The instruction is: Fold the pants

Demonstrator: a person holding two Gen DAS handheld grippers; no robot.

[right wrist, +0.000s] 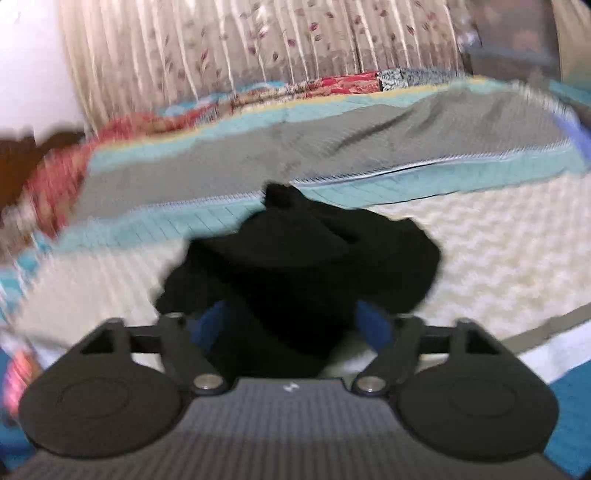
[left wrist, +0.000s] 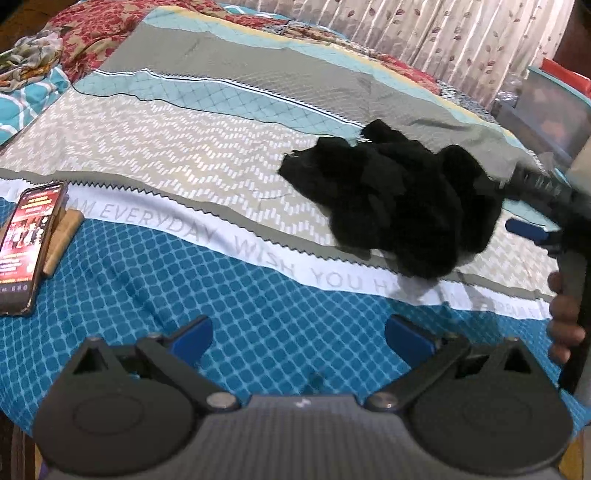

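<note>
A pair of black pants point(left wrist: 399, 206) lies crumpled in a heap on the patterned bed sheet point(left wrist: 221, 288), right of centre. My left gripper point(left wrist: 299, 332) hovers open over the blue checked part of the sheet, short of the heap, with nothing between its blue pads. My right gripper point(left wrist: 528, 206) comes in from the right edge, held by a person's hand point(left wrist: 565, 321), at the heap's right side. In the blurred right wrist view the pants point(right wrist: 303, 251) bulge between the wide-spread fingers of the right gripper point(right wrist: 291, 325); the pads do not visibly press on the cloth.
A phone point(left wrist: 27, 243) with a lit screen leans on a wooden block point(left wrist: 62, 240) at the left. Red floral bedding point(left wrist: 96, 33) is bunched at the far left. A curtain point(left wrist: 443, 37) hangs behind the bed, and a clear storage box point(left wrist: 554, 103) stands at the right.
</note>
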